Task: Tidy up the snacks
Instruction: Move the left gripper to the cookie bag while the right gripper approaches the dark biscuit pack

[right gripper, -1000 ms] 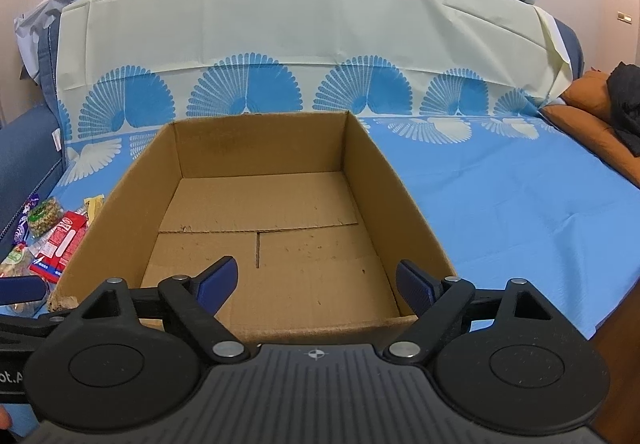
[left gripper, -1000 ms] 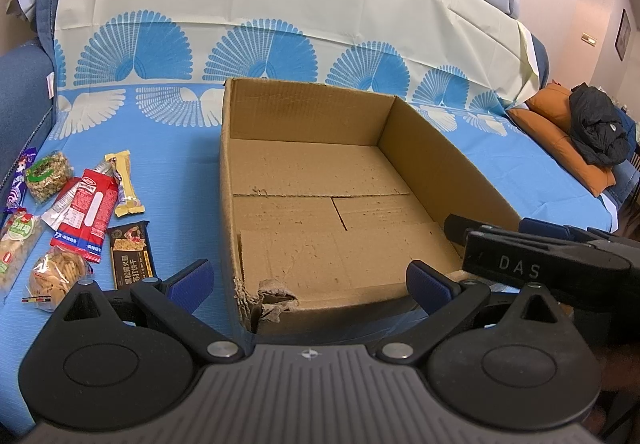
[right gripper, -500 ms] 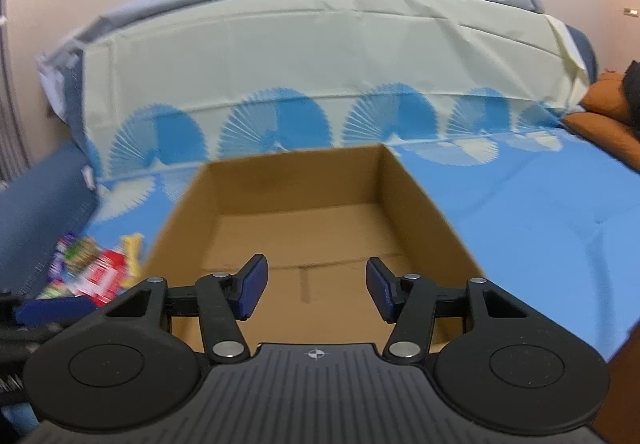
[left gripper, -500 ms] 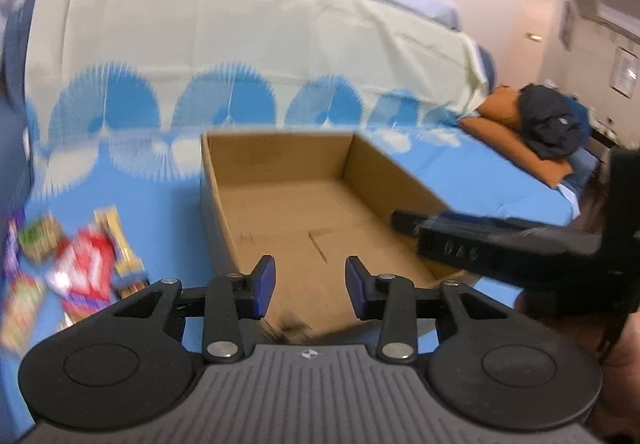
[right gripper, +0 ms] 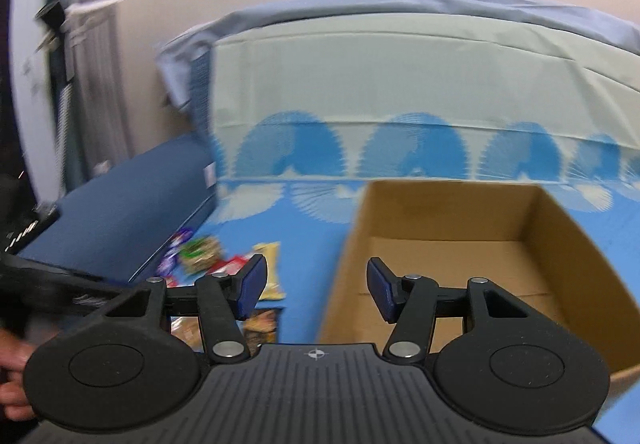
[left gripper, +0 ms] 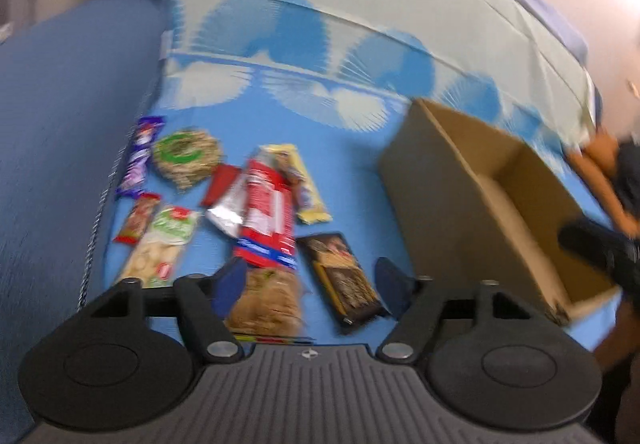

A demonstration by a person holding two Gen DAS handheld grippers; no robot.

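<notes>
Left tool (left gripper: 310, 286) hangs with its jaws wide apart and holds nothing; they have just been opening. It points down at the pile of snacks (left gripper: 224, 203) on the blue cloth (left gripper: 352, 203). Between its blue fingers (left gripper: 390, 284), from this view, lie a round cookie pack (left gripper: 266, 302) and a dark brown bar (left gripper: 346, 280), but the fingers do not touch them.

All places now are told from the cardboard box (left gripper: 448, 195). The snacks sit to the left of the box, apart from it. Nearest the box is the dark brown bar. A bit further left is a red packet (left gripper: 266, 222) with a yellow bar (left gripper: 308, 187) beside it. Further left still are a green and white packet (left gripper: 164, 244), a small red bar (left gripper: 138, 217), a round green snack (left gripper: 186, 155) and a purple bar (left gripper: 140, 155). Left of them all is a dark blue cushion (left gripper: 60, 143).

Right tool (right gripper: 316, 290) is half open and holds nothing. It hangs in front of the box (right gripper: 452, 228), over the box's left wall. The box stands open and I see only its brown floor inside. Behind the box, the pale cloth with blue fans (right gripper: 400, 115) goes up the back.

Blur makes small things hard to read.
</notes>
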